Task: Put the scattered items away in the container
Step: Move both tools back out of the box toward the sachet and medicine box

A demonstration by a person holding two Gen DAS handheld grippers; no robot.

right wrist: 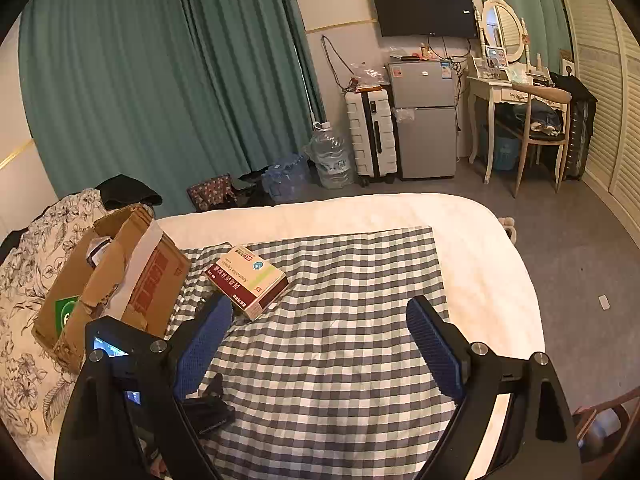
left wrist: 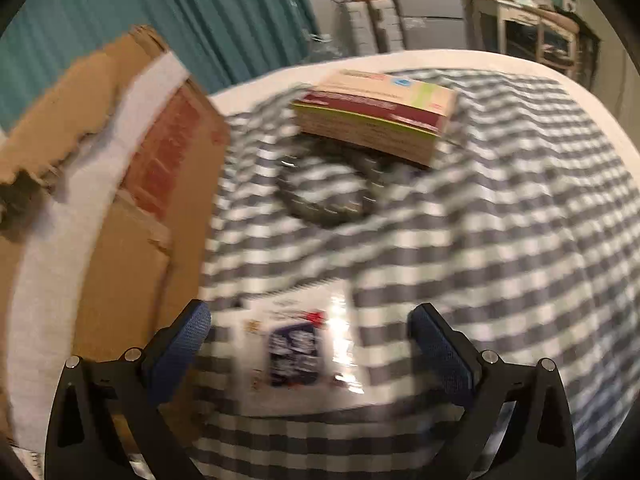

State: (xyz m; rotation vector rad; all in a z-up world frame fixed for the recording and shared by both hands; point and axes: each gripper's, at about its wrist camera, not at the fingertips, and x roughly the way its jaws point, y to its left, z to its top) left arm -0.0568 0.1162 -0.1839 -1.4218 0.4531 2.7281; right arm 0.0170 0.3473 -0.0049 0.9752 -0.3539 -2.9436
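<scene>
My left gripper (left wrist: 310, 344) hangs low over the checked cloth (left wrist: 500, 240) on the bed, jaws spread wide, a glossy packet (left wrist: 300, 344) lying flat between them, untouched. My right gripper (right wrist: 320, 344) is held higher, also spread, holding nothing. The medicine box (right wrist: 248, 280) lies ahead beside the cardboard box (right wrist: 120, 276).

I am in a lived-in bedroom at home: I work over a white bed (right wrist: 460, 240) with a checked cloth (right wrist: 340, 340), facing teal curtains (right wrist: 140, 80), a wall television (right wrist: 424, 10), a small fridge (right wrist: 426, 120), a suitcase (right wrist: 370, 136) and a dressing table with an oval mirror (right wrist: 502, 28).
</scene>
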